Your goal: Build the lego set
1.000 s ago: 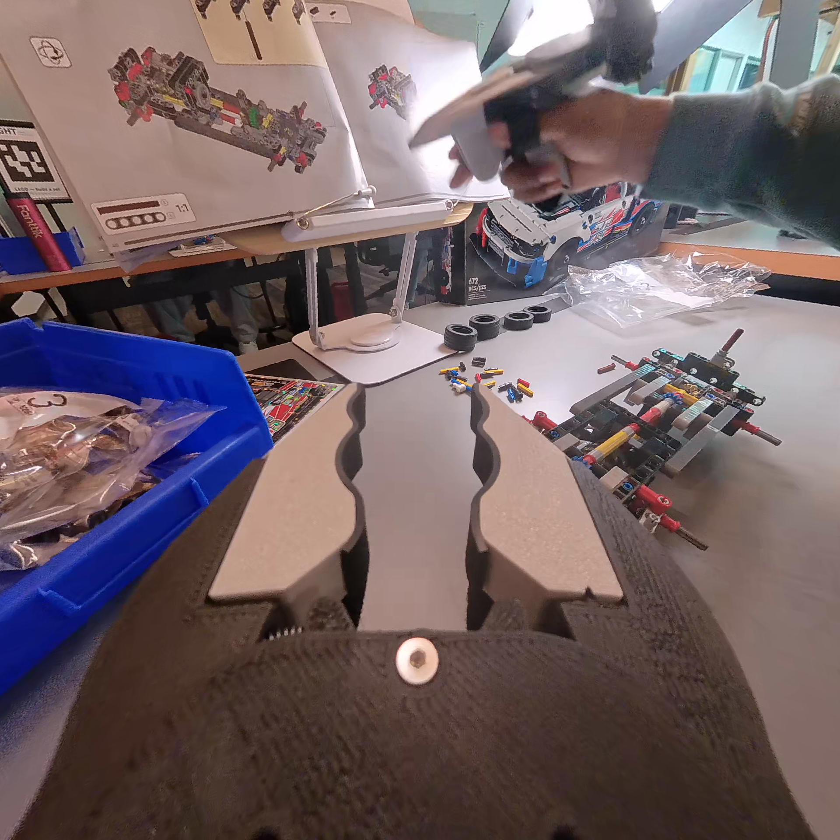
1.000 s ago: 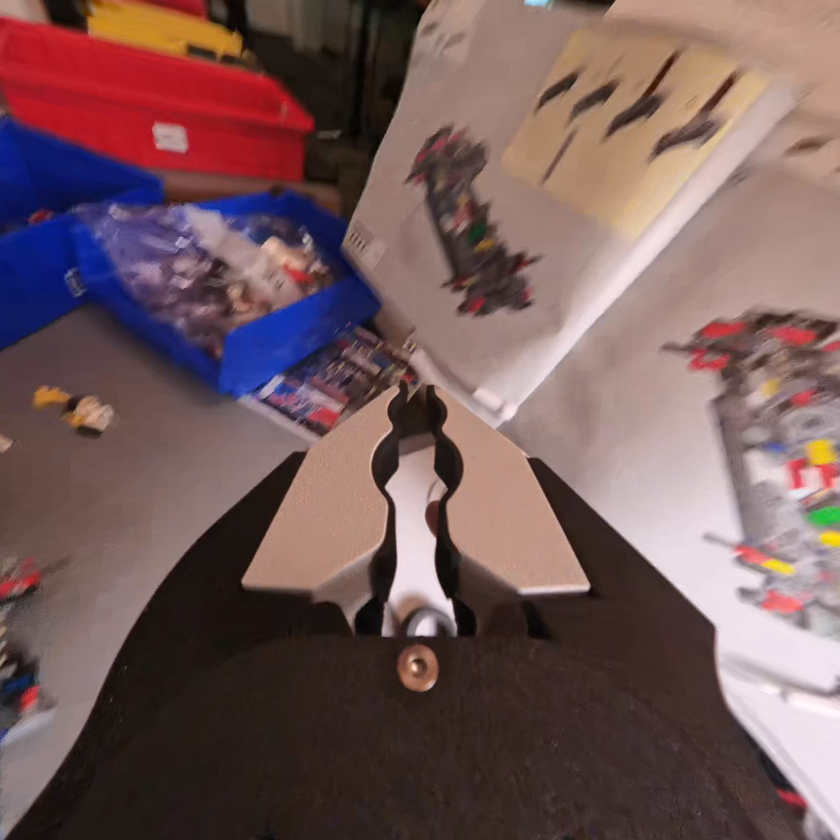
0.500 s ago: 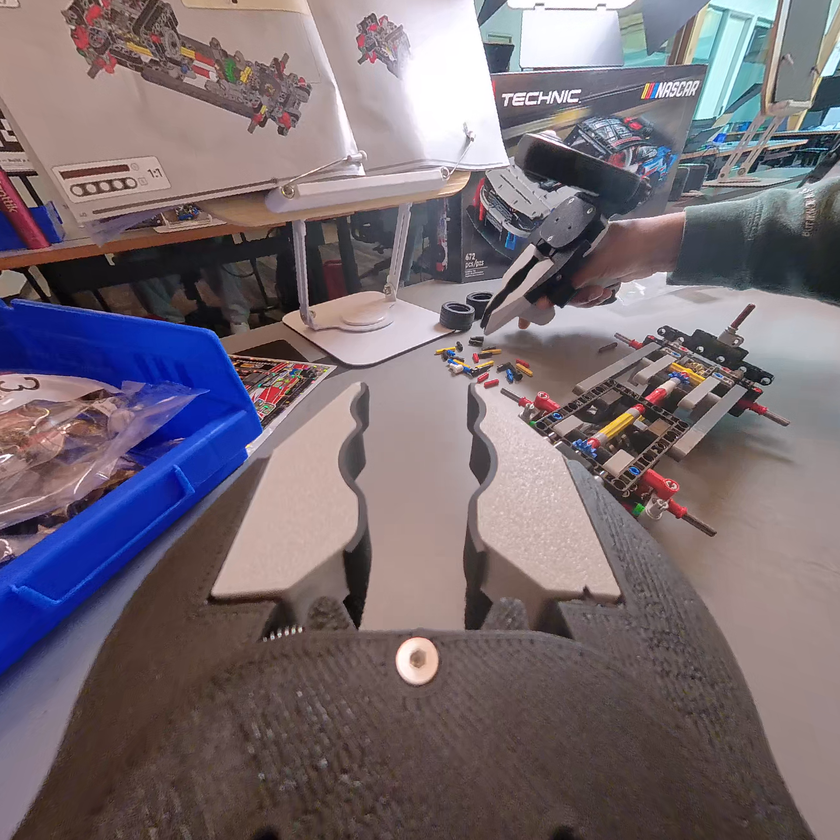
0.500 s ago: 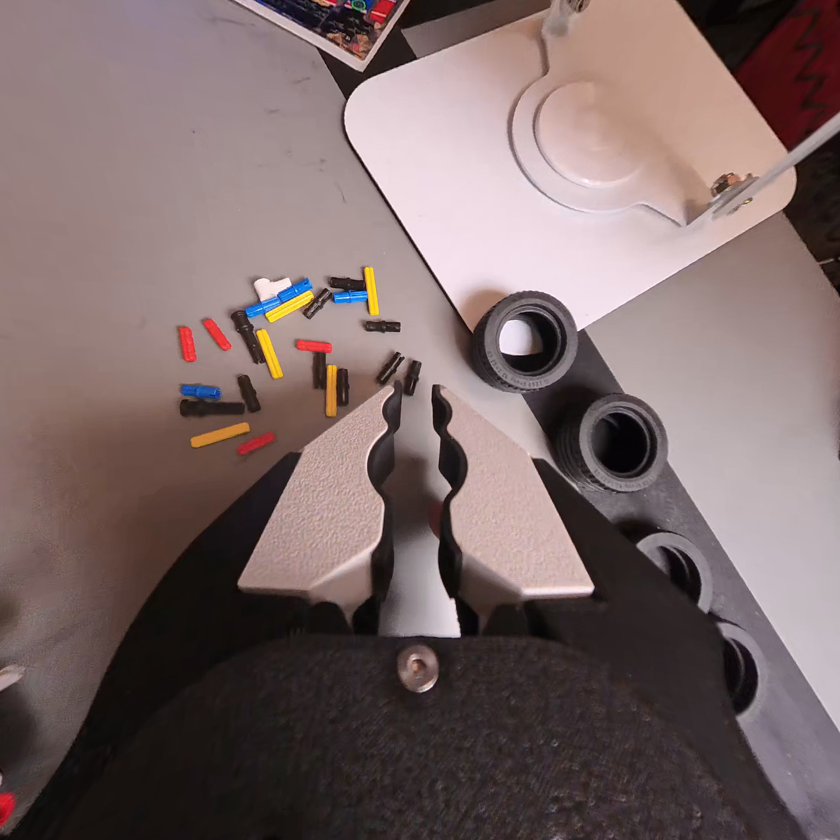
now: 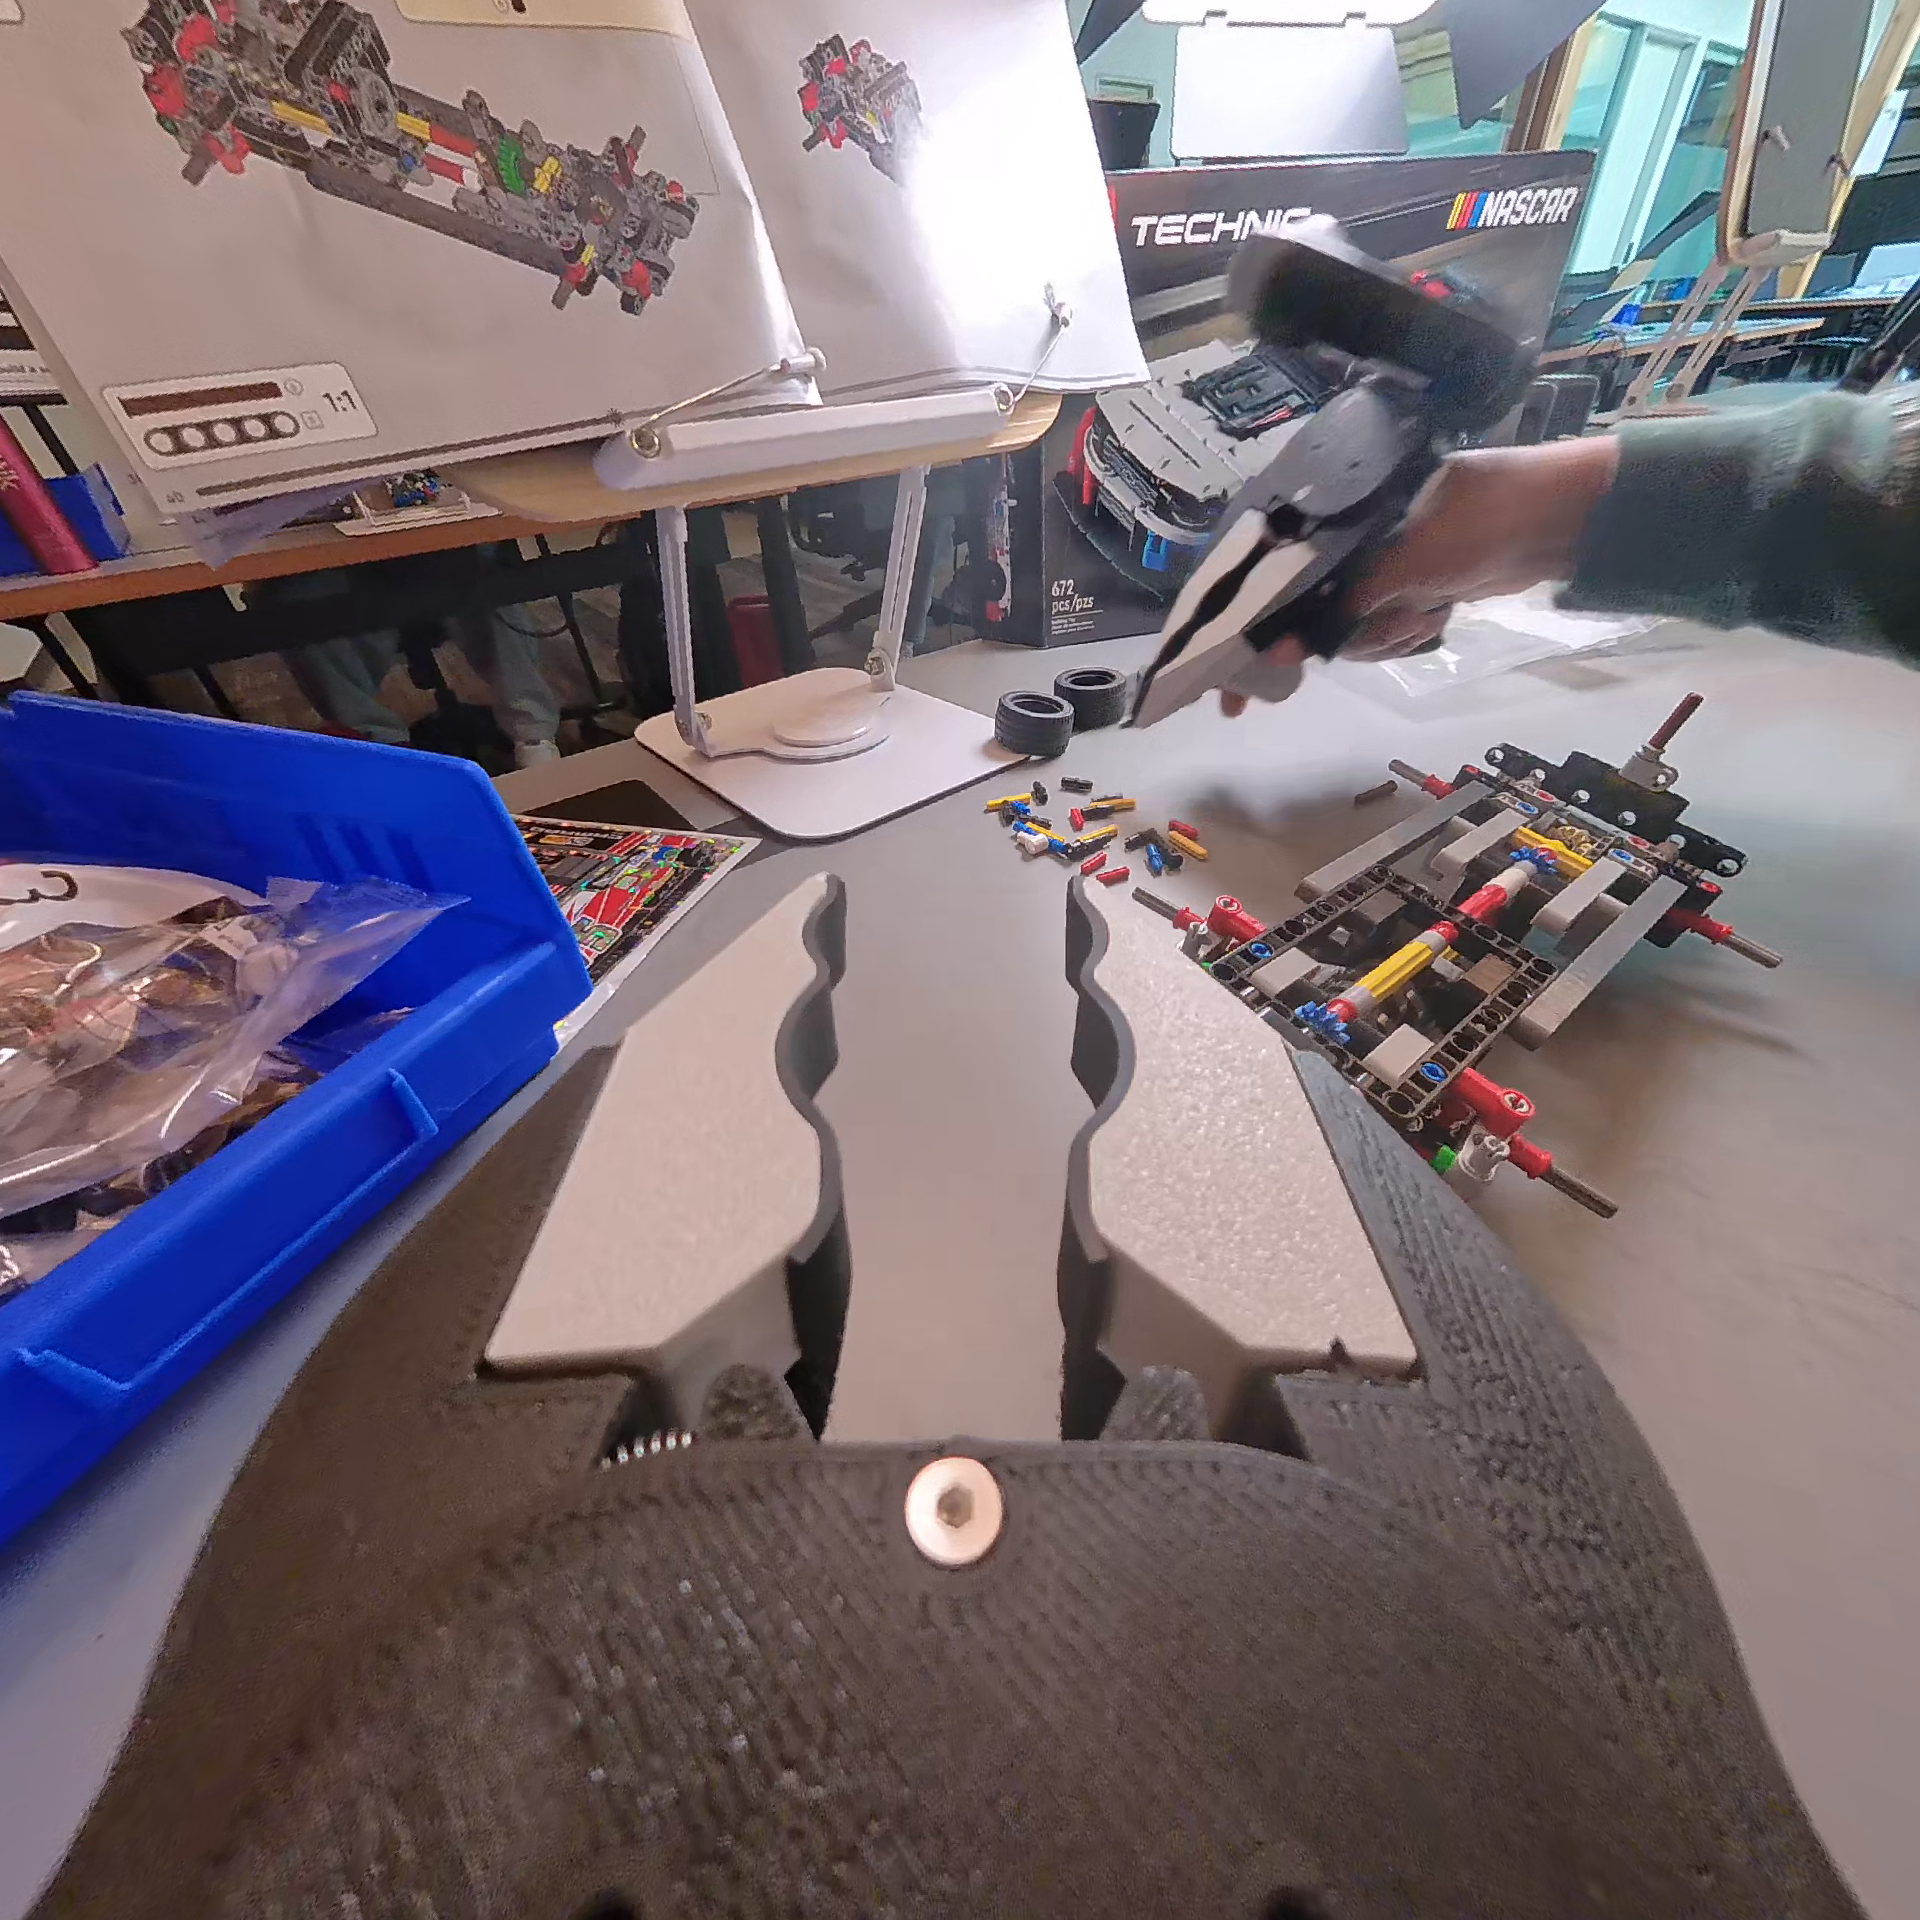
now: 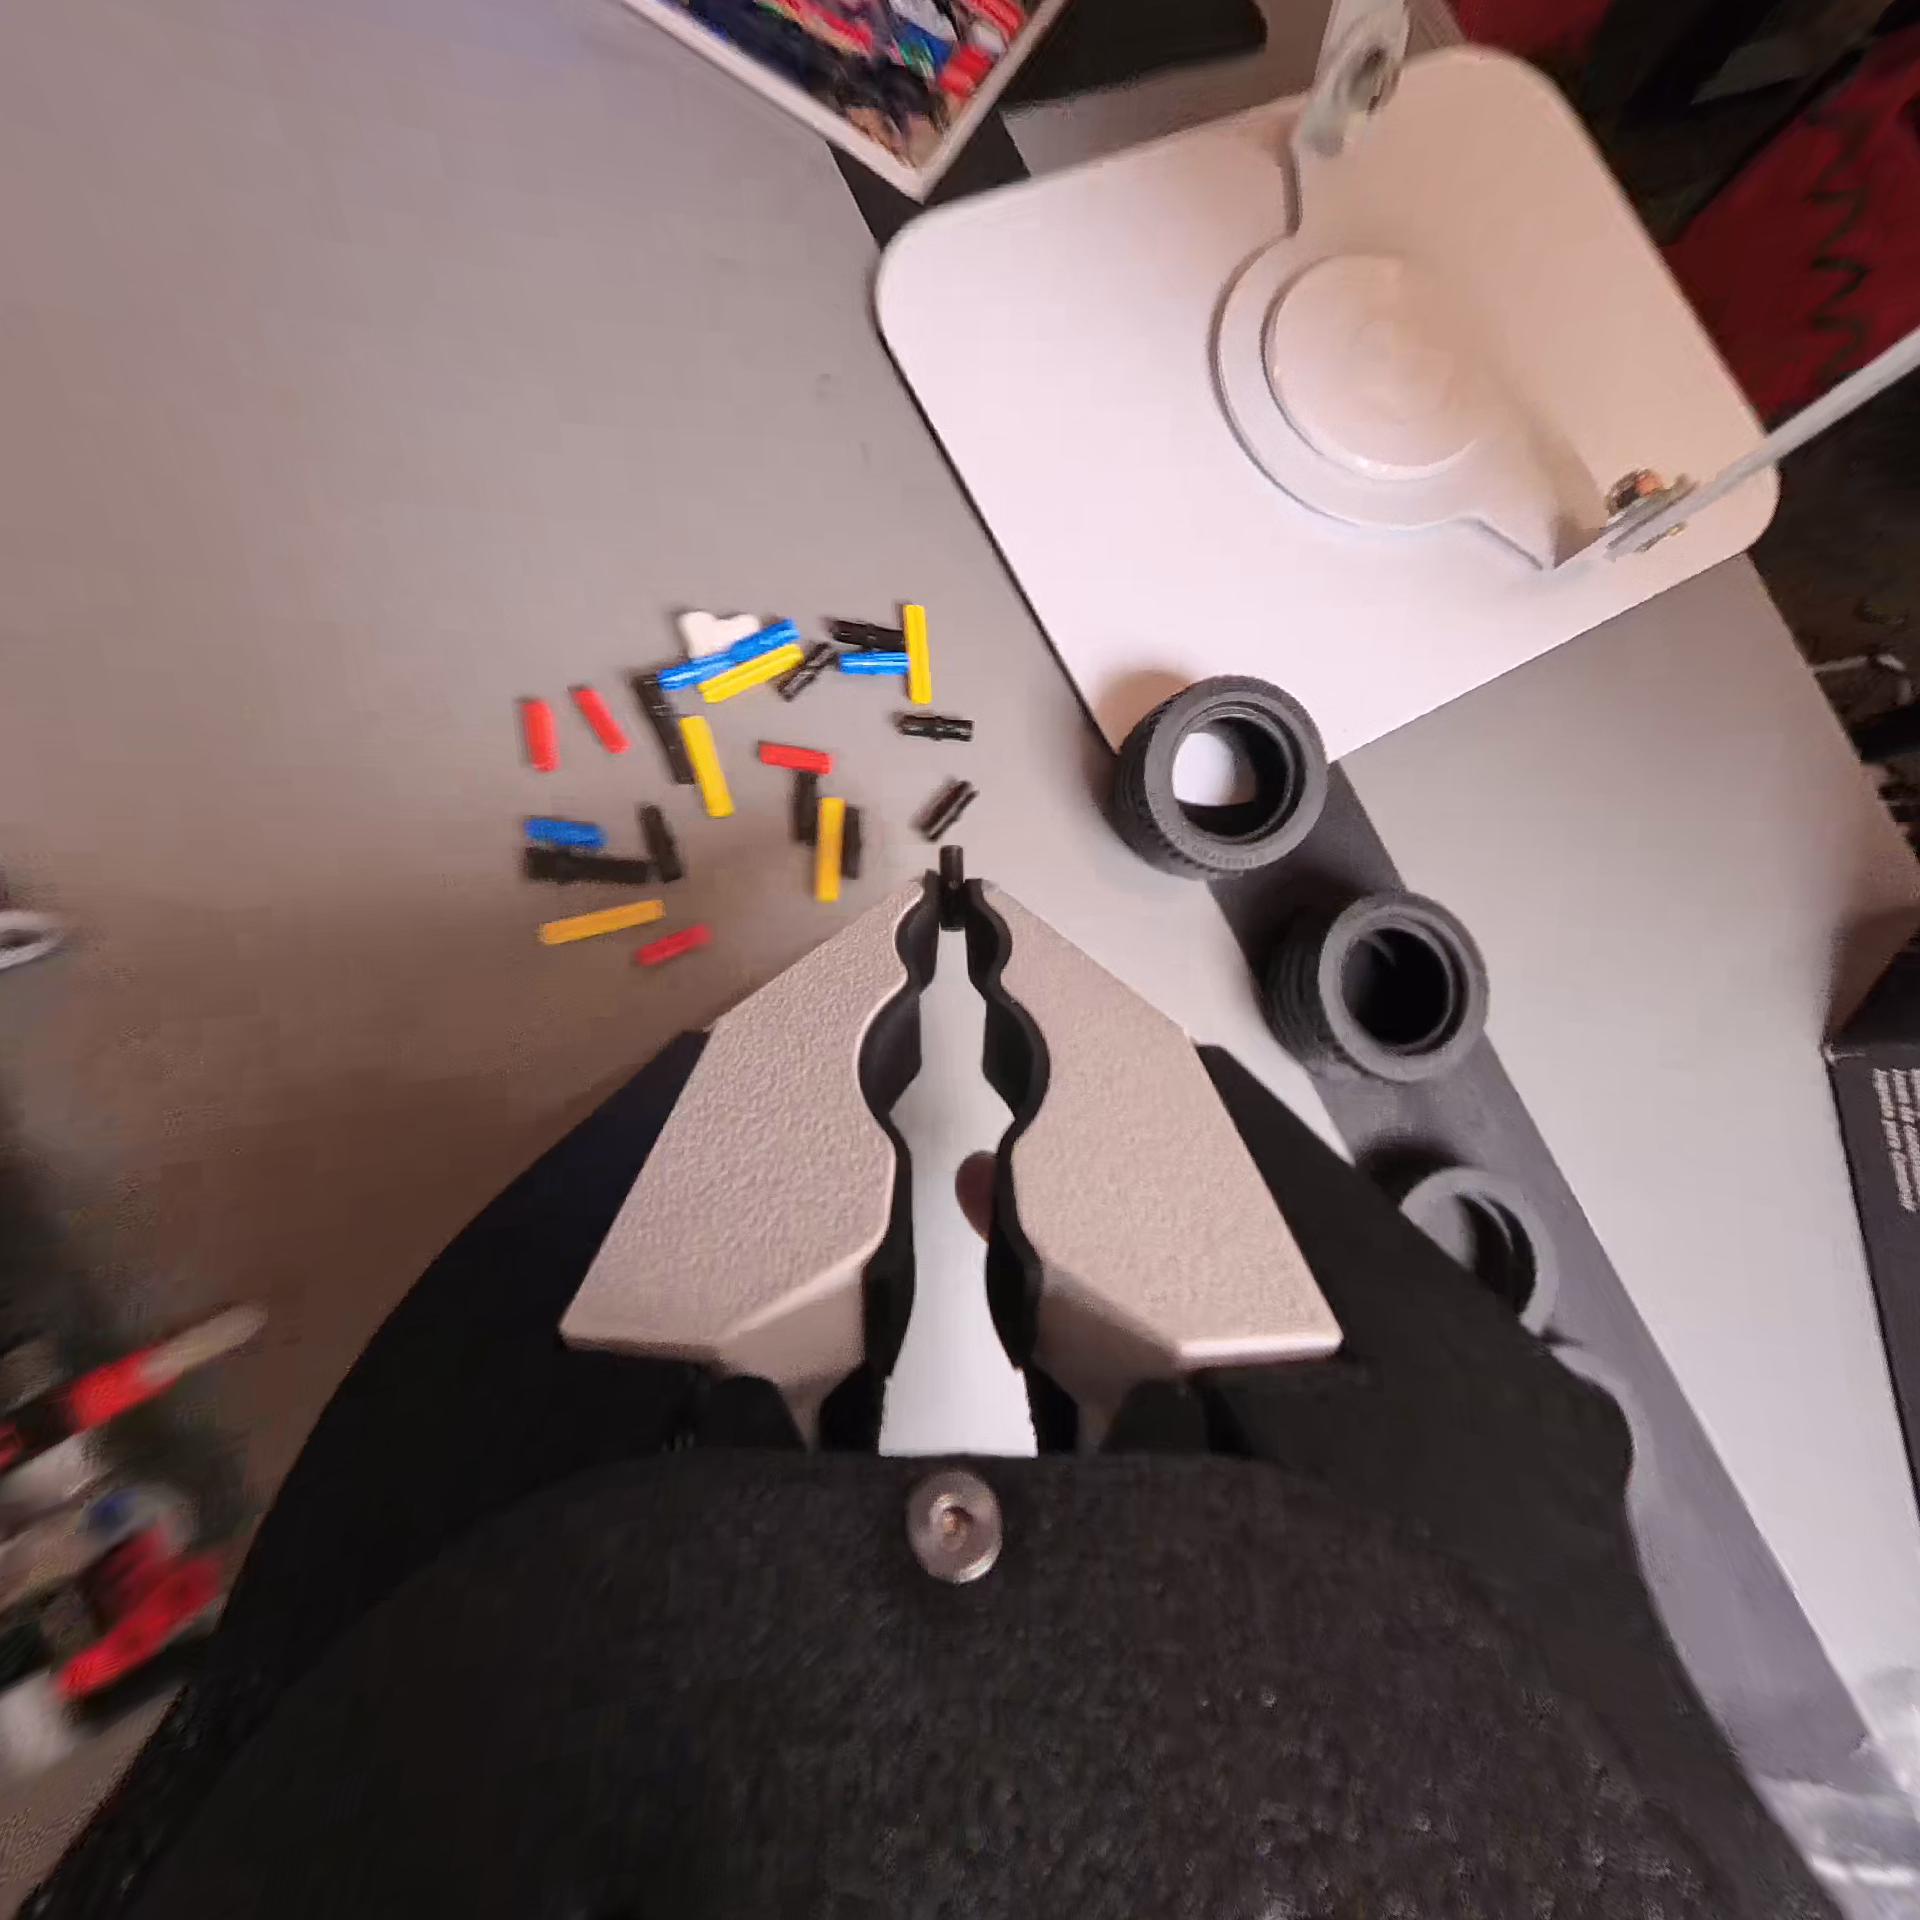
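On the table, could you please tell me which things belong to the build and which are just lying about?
Part of the build:
- black pin pinched in the right tongs
- loose pins
- chassis
- tyres
- instruction booklet
- left tongs, open and empty

Lying about:
- blue bin of bagged parts
- sticker sheet
- set box
- white stand base

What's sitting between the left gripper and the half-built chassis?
Only bare grey tabletop, per the left wrist view; the left gripper is open and the chassis lies apart, to its right.
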Motion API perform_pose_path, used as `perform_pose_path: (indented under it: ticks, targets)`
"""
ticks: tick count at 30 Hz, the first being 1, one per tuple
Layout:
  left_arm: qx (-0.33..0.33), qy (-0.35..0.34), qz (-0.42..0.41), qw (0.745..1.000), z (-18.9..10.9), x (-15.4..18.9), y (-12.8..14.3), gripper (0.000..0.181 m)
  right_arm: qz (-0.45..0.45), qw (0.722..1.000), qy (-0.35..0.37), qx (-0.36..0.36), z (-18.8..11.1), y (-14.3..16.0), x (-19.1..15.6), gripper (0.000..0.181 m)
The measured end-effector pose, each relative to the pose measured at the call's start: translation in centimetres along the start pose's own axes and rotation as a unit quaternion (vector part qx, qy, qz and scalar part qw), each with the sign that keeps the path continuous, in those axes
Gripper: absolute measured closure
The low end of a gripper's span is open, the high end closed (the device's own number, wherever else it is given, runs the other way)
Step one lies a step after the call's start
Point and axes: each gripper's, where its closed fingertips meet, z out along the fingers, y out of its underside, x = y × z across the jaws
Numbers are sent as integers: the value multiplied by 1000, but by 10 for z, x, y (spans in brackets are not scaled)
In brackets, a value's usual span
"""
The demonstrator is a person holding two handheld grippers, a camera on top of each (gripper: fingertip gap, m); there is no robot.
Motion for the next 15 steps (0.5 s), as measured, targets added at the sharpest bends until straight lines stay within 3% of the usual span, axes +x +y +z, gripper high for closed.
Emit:
perform_pose_path:
  ticks: [3, 7, 11, 15]
  targets:
    - [4, 2, 1, 1000, -1, 1, -2, 141, -14, 999, -22, 21, -52, 9, -32, 181]
    - [1, 8, 1, 1000, 1, 3, -1, 141, -39, 998, -58, -12, -104, 60, -92, 181]
    - [-7, 12, 4, 1000, 4, 7, 3, 141, -40, 995, -75, -45, -120, 107, -140, 181]
    - [-11, 11, 12, 1000, 5, 10, 5, 141, -46, 994, -71, -73, -117, 133, -157, 180]
